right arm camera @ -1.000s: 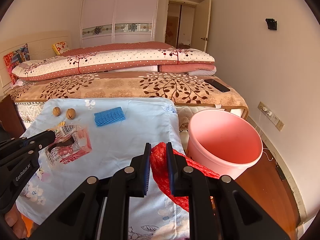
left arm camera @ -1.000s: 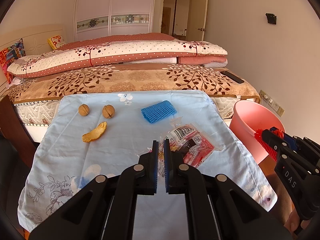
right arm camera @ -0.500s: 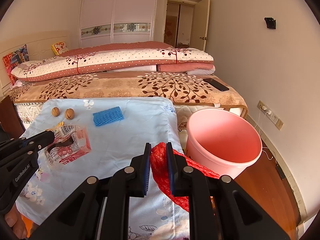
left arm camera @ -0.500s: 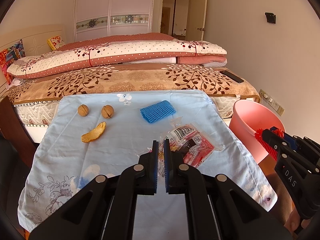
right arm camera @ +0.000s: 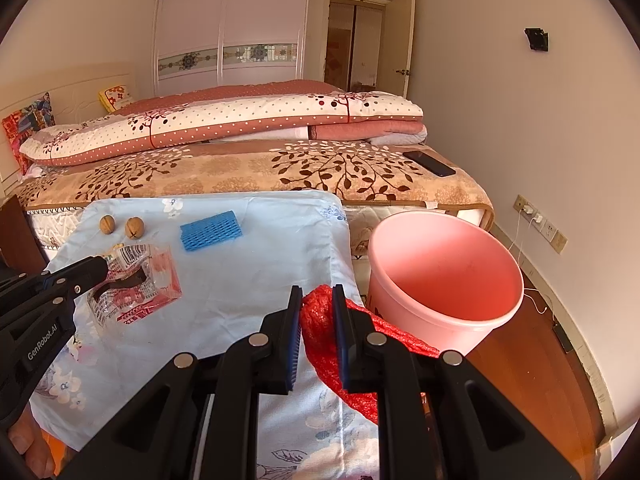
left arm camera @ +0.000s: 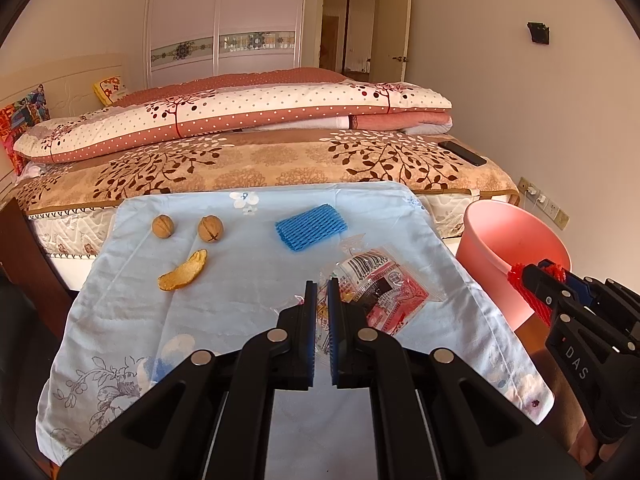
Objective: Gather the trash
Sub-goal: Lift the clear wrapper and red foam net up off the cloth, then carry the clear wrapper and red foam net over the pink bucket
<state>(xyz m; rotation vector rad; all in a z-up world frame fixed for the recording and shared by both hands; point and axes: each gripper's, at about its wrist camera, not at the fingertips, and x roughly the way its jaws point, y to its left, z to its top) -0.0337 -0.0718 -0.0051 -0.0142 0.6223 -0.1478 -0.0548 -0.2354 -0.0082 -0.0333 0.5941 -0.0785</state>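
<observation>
My left gripper [left arm camera: 322,286] is shut on the near edge of a clear plastic wrapper [left arm camera: 384,284] with a barcode and red print, which lies on the light-blue cloth [left arm camera: 240,288]. On the cloth beyond it lie a blue foam net [left arm camera: 310,226], two walnuts [left arm camera: 163,226] [left arm camera: 211,228] and an orange peel [left arm camera: 184,272]. My right gripper [right arm camera: 316,292] is shut on a red mesh net [right arm camera: 320,320] at the cloth's right edge, just left of the pink bucket [right arm camera: 444,280], which looks empty.
The cloth covers a low surface at the foot of a bed [left arm camera: 280,160] with folded quilts. A black phone [right arm camera: 429,163] lies on the bed's right corner. The bucket stands on a wooden floor [right arm camera: 520,360] beside a wall with sockets and cables.
</observation>
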